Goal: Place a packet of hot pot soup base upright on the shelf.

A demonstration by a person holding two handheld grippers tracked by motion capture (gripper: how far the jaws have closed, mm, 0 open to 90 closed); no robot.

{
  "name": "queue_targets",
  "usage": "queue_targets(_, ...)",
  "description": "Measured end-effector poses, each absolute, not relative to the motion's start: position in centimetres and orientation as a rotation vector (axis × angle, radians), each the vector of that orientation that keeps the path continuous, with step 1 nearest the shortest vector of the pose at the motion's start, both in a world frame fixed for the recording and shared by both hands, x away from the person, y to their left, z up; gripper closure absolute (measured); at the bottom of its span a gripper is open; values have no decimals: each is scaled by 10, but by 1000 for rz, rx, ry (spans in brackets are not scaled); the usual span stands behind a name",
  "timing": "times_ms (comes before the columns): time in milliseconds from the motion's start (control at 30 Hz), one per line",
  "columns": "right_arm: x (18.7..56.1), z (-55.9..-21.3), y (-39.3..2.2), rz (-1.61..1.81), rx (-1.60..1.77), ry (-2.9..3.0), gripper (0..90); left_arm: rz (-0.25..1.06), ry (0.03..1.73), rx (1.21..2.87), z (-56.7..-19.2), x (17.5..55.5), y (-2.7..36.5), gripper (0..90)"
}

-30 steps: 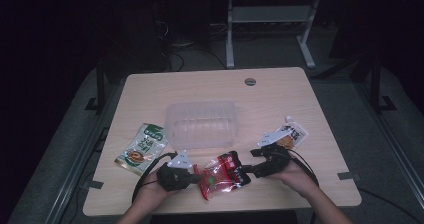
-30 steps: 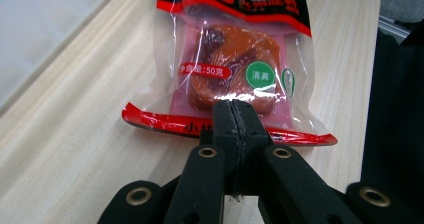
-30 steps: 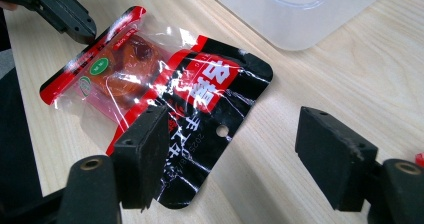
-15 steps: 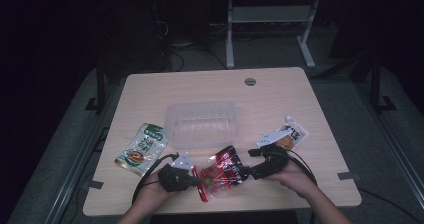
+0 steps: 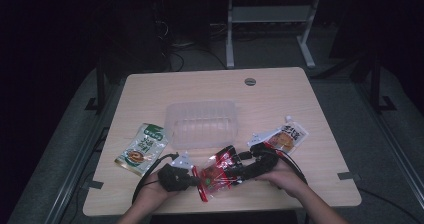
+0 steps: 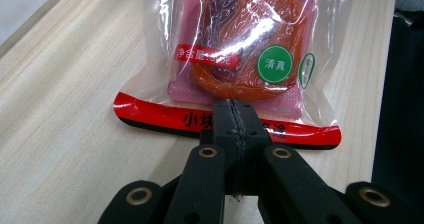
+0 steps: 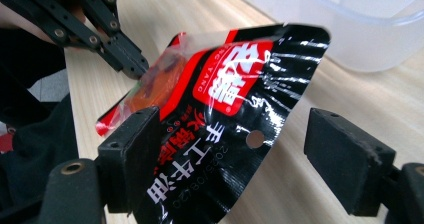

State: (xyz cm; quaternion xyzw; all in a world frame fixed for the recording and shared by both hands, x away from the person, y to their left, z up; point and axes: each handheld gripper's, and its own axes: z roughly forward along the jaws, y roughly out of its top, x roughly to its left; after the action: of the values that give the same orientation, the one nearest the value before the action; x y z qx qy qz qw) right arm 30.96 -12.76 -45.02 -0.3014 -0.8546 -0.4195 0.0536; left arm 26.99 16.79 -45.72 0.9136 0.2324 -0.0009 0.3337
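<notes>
Tub (image 5: 202, 125) beside red snack packet (image 5: 216, 173)

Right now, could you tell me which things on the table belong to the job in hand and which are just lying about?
In hand:
- red snack packet, pinched at one end by the left gripper
- right gripper, fingers open around the packet's other end

Lying about:
- clear plastic tub
- green sachet
- orange-and-white pouch
</notes>
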Motion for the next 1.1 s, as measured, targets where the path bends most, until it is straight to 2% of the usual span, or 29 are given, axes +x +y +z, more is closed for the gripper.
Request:
queue_targets(367,308,-455,-122,-1250,-861,-2549,328,-4,611,2383,-457,270,168,895)
queue_targets(800,309,-443,-122,-1351,-750,-2528,720,-1,612,2381,-458,270,168,896)
queue_targets(967,308,-441,-120,-1339,-708,-2528,749,0,614,2374,-458,270,168,897)
queue_targets(1067,309,-438,-115,-1322,-663,-2551,823,-4,615,2370,-458,270,168,897)
queue_targets(1100,309,-438,-115,-1322,-663,-2551,823,-4,615,2370,-458,270,168,897)
